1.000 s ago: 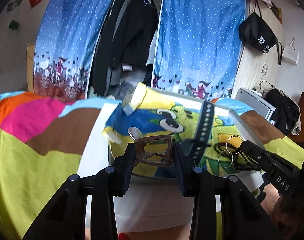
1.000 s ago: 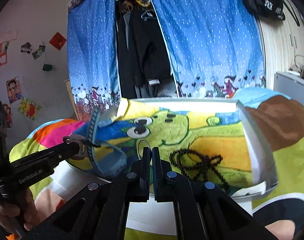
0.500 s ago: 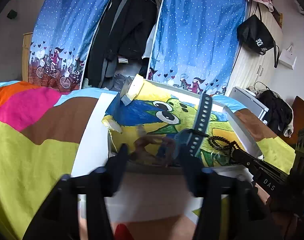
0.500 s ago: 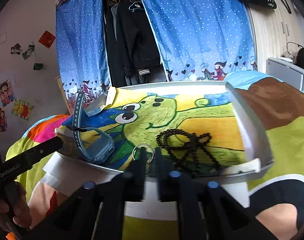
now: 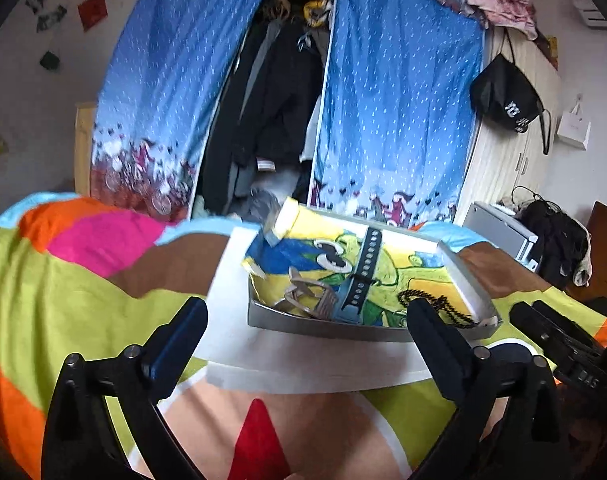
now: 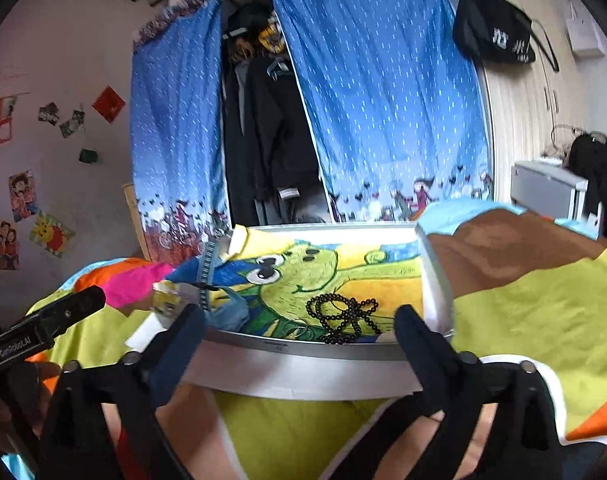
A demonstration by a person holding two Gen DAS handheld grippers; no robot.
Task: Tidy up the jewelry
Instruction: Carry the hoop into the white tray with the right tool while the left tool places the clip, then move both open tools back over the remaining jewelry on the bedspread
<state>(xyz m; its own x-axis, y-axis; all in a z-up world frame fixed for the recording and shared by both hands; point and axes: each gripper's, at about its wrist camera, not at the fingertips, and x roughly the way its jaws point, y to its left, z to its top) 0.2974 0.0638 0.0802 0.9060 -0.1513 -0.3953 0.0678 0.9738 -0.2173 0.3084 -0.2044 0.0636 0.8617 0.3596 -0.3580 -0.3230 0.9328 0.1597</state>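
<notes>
"GenRobot.AI" is printed in white on the side of the left gripper (image 6: pixel 303 326), seen at the left edge of the right wrist view. The letters "DAS" are read on the black body of the right gripper (image 5: pixel 307 312), at the lower right of the left wrist view. White characters are shown on a black bag (image 6: pixel 493 34) hung by the curtain, but they cannot be made out.

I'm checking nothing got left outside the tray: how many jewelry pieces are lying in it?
4: metal hair clip near-left, blue watch beside it, black bead string centre-right, thin rings at the near rim. Smaller pieces may be hidden.
</notes>
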